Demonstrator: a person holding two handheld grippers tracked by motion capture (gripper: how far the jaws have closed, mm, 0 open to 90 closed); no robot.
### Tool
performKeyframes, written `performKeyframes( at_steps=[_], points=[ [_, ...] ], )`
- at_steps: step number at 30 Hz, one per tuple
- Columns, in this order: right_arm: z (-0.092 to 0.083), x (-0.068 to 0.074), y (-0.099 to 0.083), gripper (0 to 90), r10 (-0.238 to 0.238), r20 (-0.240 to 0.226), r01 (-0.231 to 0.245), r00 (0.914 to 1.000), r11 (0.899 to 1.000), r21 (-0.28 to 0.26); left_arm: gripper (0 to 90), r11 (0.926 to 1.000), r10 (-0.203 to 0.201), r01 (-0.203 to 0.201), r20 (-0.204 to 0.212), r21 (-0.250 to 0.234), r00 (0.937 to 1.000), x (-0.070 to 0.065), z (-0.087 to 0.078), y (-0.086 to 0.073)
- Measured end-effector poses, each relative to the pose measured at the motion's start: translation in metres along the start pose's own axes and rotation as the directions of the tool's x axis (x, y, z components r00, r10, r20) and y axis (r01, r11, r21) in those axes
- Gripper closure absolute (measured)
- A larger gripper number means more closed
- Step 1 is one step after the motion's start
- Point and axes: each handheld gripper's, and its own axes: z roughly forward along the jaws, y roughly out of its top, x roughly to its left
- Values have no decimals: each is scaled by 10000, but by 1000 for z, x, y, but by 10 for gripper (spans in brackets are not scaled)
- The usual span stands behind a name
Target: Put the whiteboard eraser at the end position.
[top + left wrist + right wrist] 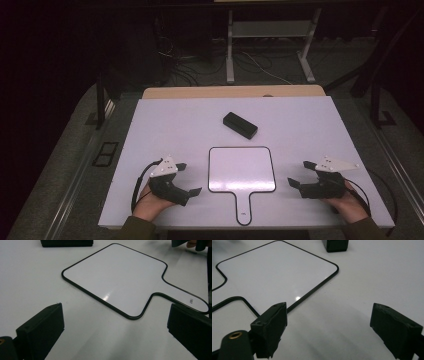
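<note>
Two grippers rest low at the near edge of the white table [165, 115], one on each side of a small paddle-shaped whiteboard [241, 169]; the whiteboard lies flat at the table's six o'clock, its black-rimmed square panel toward twelve and its short handle pointing back toward the person; the left gripper [191, 178] sits at about nine o'clock from the board, held in the person's left hand [150, 202], its jaws spread wide with nothing between them and aimed toward the board; in the left gripper view the board's handle end lies just ahead of the right-side jaw, apart from it; the right gripper [300, 173] sits at about three o'clock from the board, held in the right hand [350, 205], jaws likewise parted and empty, pointed toward the board; in the right gripper view bare table shows between the jaws and the board's corner lies beyond the left-side jaw; a black rectangular block [240, 125] lies at twelve o'clock from the board, well apart from both grippers, turned slightly askew
</note>
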Motion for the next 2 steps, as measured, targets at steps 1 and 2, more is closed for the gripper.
performKeyframes(
  at_steps=[1,2],
  points=[
    [0,0,0,127,-2,-9,2,10000,10000,11,0,10000,8,-8,19,6,10000,0,0,0],
    [0,0,0,127,-20,-6,20,10000,10000,8,0,10000,16,-16,22,15,10000,0,0,0]
  ],
)
